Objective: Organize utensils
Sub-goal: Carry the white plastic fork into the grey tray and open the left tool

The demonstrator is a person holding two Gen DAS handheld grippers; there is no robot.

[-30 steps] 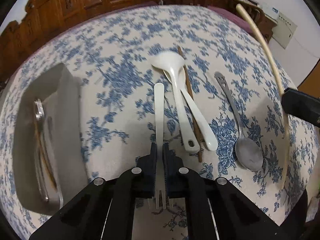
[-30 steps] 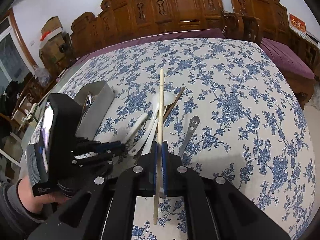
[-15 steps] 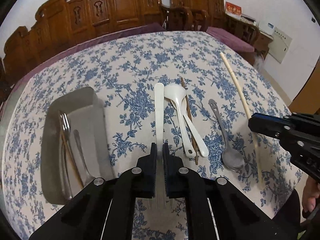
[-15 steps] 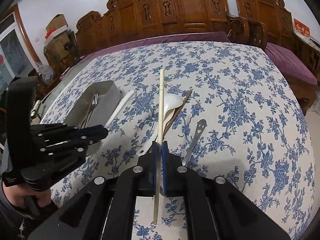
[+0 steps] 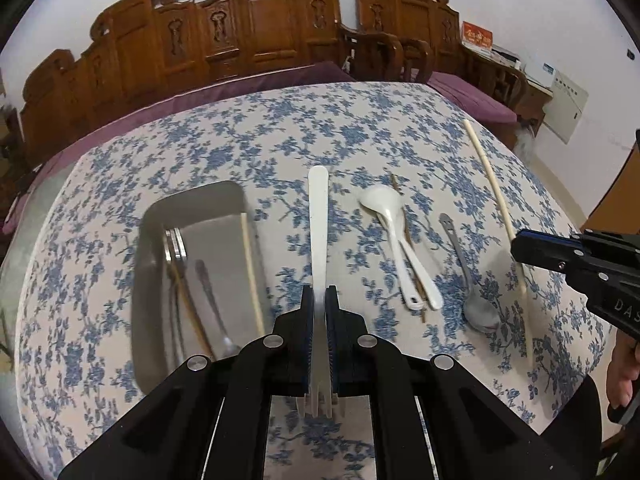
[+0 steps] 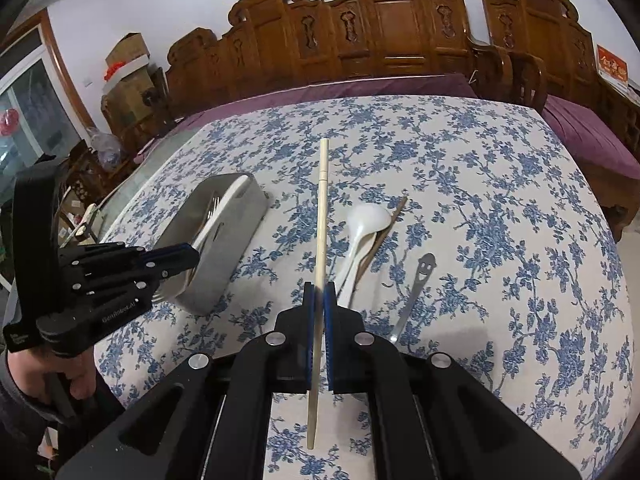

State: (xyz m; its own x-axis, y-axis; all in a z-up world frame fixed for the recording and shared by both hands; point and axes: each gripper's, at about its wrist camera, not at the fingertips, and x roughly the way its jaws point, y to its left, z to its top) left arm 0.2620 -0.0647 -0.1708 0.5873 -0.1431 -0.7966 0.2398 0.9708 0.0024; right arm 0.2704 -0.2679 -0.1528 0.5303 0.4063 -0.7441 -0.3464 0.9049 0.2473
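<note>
My left gripper [image 5: 319, 298] is shut on a white plastic fork [image 5: 318, 220], handle forward and tines back toward the camera, held above the cloth. In the right wrist view the fork [image 6: 218, 216] hangs over the metal tray [image 6: 228, 268], with the left gripper [image 6: 191, 257] at the tray's near end. My right gripper [image 6: 319, 294] is shut on a cream chopstick [image 6: 322, 216], lifted off the table and pointing away. The left wrist view shows this chopstick [image 5: 494, 204] in the right gripper [image 5: 520, 249] at the right.
The tray [image 5: 192, 198] holds metal forks [image 5: 175, 248], a metal spoon [image 5: 208, 284] and a cream chopstick [image 5: 251, 268]. On the floral tablecloth lie two white spoons [image 5: 400, 248] over a brown chopstick [image 6: 390, 220] and a metal spoon [image 5: 470, 280]. Carved wooden chairs stand behind.
My left gripper has risen with the fork and moved toward the tray, which now sits nearer the middle of its view. The right gripper still holds the chopstick, and has shifted only slightly.
</note>
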